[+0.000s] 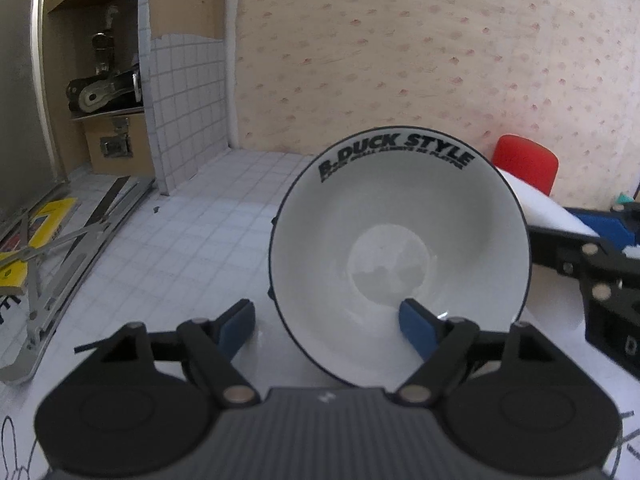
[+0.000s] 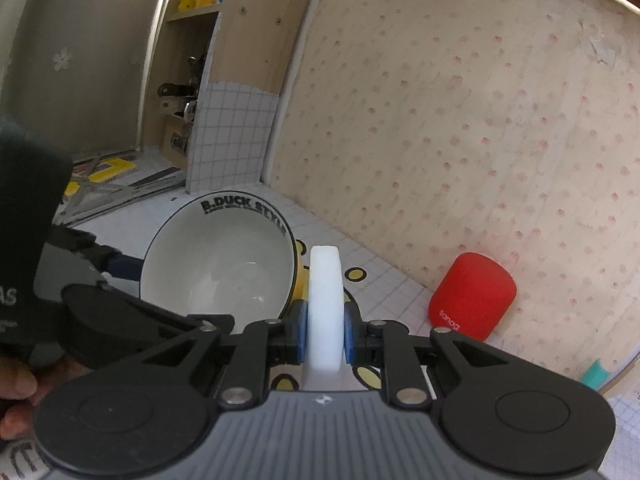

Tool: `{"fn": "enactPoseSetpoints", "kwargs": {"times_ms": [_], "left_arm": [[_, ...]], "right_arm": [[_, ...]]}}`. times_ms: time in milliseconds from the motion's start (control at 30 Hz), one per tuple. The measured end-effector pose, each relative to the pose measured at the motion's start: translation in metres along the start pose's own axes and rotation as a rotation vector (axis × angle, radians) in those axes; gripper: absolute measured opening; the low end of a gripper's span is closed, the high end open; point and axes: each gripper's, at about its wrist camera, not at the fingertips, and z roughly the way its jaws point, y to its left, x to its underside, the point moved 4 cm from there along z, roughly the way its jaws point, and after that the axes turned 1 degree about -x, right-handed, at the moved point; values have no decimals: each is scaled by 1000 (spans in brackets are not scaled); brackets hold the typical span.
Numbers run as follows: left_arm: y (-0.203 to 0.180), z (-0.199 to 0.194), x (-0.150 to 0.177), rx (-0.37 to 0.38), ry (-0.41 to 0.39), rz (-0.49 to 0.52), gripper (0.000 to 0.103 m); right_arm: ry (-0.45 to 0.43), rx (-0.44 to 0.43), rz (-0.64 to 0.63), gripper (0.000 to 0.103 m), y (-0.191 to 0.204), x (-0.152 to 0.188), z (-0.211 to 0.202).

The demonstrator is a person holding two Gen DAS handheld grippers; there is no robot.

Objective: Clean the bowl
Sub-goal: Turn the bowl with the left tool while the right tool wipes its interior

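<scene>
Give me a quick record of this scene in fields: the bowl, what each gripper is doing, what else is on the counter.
bowl: white bowl with dark rim and B.DUCK STYLE lettering, tipped up, inside bare
left gripper: left gripper open, straddling the bowl's near rim, one pad inside, one outside
right gripper: right gripper shut on a white sponge block, beside the bowl's right edge
surface: white grid-pattern counter
other: red speaker against the wallpapered wall

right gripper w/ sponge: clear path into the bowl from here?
Probably yes. The right gripper is shut on the white sponge, just beside the bowl's rim. The bowl's mouth is tilted toward it; the left gripper straddles only the opposite rim.
</scene>
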Motion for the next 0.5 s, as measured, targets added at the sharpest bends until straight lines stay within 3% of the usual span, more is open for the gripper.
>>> {"fn": "enactPoseSetpoints", "kwargs": {"times_ms": [200,500], "left_arm": [[-1,0,1,-5,2,0,79],[1,1,-1,5,0,0,81]], "right_arm": [[-19,8,0,17,0,-8,-1],[37,-20,2,17,6,17,-1]]}}
